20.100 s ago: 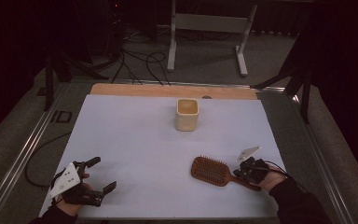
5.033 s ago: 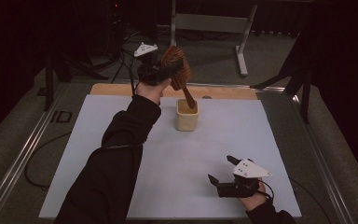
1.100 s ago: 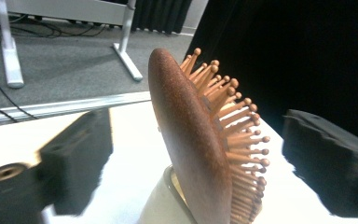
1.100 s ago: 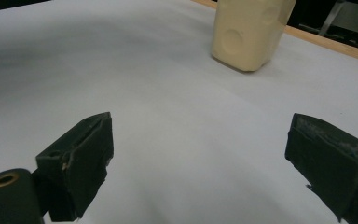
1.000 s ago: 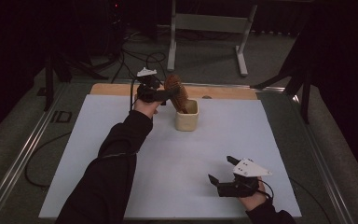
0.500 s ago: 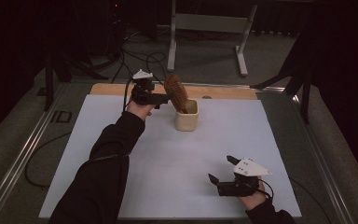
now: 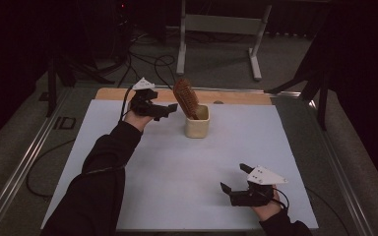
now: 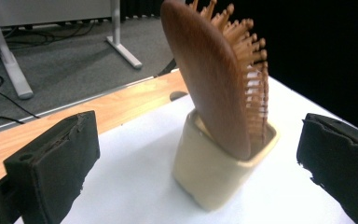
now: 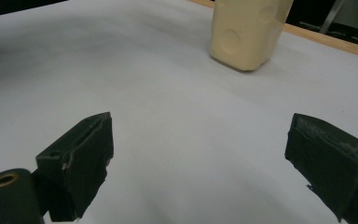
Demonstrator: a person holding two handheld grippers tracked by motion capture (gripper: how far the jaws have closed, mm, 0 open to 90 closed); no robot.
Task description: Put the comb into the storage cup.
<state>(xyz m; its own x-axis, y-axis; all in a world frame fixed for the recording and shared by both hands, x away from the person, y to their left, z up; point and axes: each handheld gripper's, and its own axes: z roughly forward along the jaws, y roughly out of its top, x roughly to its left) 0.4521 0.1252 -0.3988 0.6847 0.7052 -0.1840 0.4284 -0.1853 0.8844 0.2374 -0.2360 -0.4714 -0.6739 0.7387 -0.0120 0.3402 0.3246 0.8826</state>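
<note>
Nearest the person, the right gripper (image 7: 240,188) rests low on the white table cover (image 7: 167,187) at the near right, its jaws spread wide with nothing between them, just as it sat half a second and a second ago. In the right gripper view the same bare cover runs away to the cream cup (image 9: 249,32) near the top edge.

Farther off, the left gripper (image 7: 170,109) has drawn back from the wooden hairbrush (image 7: 186,98). Five seconds ago it held the brush high above the cup; a second ago it was still close against the brush; now it hovers just to the left, jaws apart and empty. The left gripper view shows both black jaws standing wide to either side of the cup (image 8: 221,170).

The hairbrush (image 8: 214,77) stands handle-down in the cream cup (image 7: 197,122), leaning towards the left gripper, bristles turned away from it. The cup sits at the far middle of the cover, near the wooden table edge (image 7: 236,96).

No brand, label or writing can be read anywhere.
</note>
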